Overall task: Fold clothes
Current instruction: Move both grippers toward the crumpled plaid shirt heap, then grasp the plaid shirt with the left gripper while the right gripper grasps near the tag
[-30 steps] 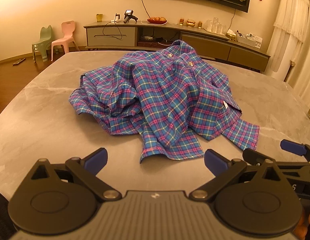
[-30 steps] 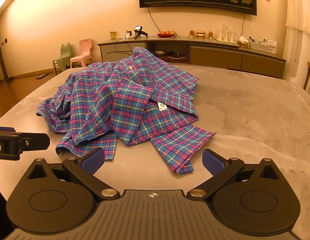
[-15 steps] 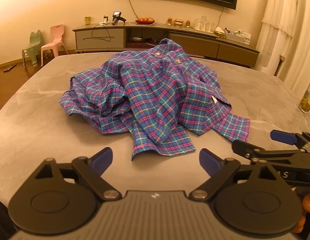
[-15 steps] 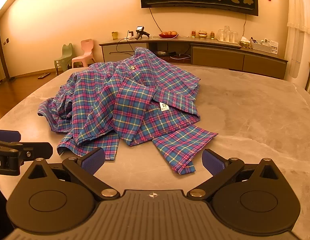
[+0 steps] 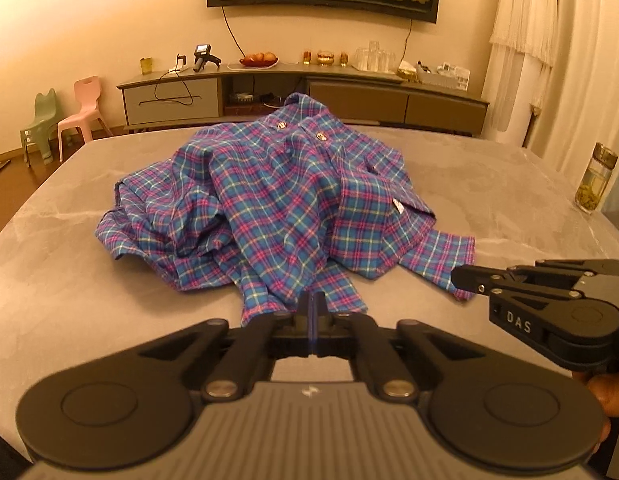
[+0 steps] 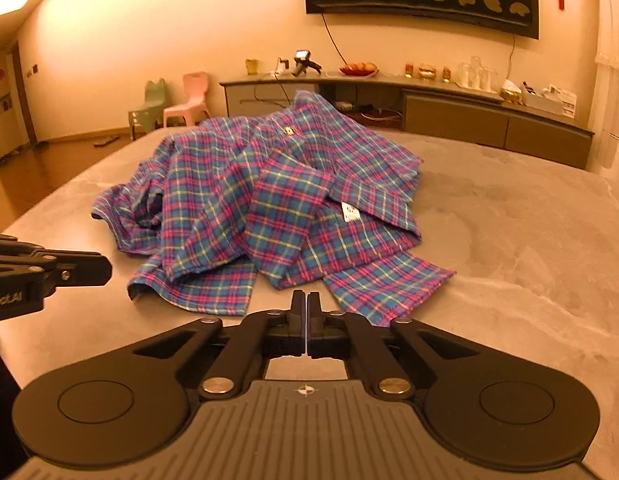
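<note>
Plaid shirt [image 5: 285, 208] lies crumpled in a heap mid-worktop [image 5: 61, 288], collar end toward the far edge, two metal buttons showing near the top, a white tag on the right side of the pile, one flat panel or sleeve trailing out toward the near right. Shirt unfolded, nothing lifted. Left gripper [image 5: 313, 312] hangs just short of the shirt's near hem, jaws fully together, blue pads pressed face to face, no cloth between them as far as the view shows. Right gripper [image 6: 306, 312] sits likewise closed and empty, its tips just before the near edge of the trailing panel; cannot tell if they touch fabric. Each gripper shows in the other's view: the right one pokes in from the right side of the left wrist view, tip over the panel's corner, a bit of the person's hand [image 5: 605, 396] under it; the left one enters from the left in the right wrist view. Worktop grey marble look. Glass jar [image 5: 595, 184] stands at its far right edge. Behind: low sideboard [image 5: 301, 92] with fruit plate and glasses, two small plastic chairs [image 5: 61, 120] left, wall hanging above, white curtain right.
</note>
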